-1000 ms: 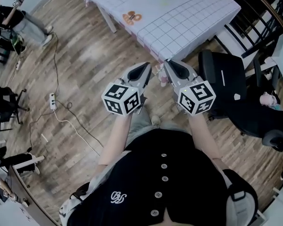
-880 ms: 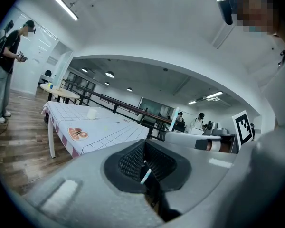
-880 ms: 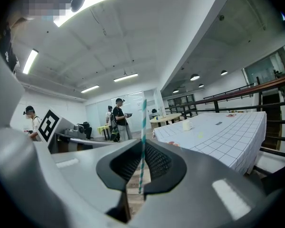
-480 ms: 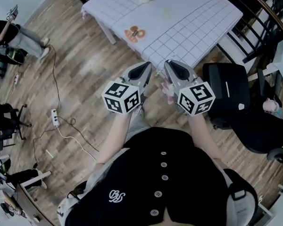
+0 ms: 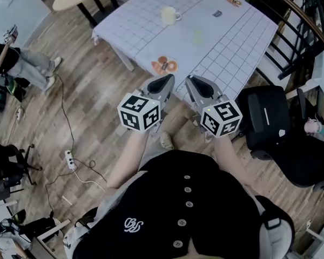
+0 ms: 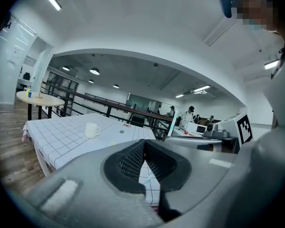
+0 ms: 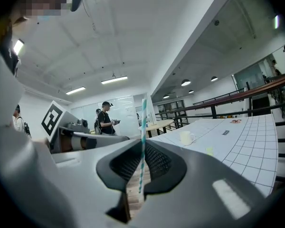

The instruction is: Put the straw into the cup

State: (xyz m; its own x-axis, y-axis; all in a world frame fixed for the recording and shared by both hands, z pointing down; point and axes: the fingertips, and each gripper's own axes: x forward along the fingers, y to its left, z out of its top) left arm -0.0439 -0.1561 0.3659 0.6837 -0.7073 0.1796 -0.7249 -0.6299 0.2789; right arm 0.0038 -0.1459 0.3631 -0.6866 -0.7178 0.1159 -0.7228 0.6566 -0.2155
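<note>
Teal-and-white striped straw (image 7: 142, 141) stands upright, clamped between the closed jaws of the right gripper (image 5: 190, 83), its top rising well above the jaw tips. Left gripper (image 5: 166, 81) is held just beside it, jaws together at the tips, nothing between them.

Cup (image 5: 169, 15), white with a handle, sits upright on the far part of the table (image 5: 227, 47), well apart from both grippers. The table is covered with a white cloth in a dark grid.

Step in hand, as I judge it: the carry to the table. The straw is secured and the cup is not yet reached.

Next move calls for bringing the straw's lower end over the cup mouth, keeping it near vertical, lowering it in, then letting go. The left gripper could steady the cup if needed.

Writing: none legible. Marker cubes (image 5: 140, 113) bear black-and-white square codes only. Small white emblem (image 5: 133, 225) on the person's dark shirt is too small to read. Small items on the cloth are unreadable.
</note>
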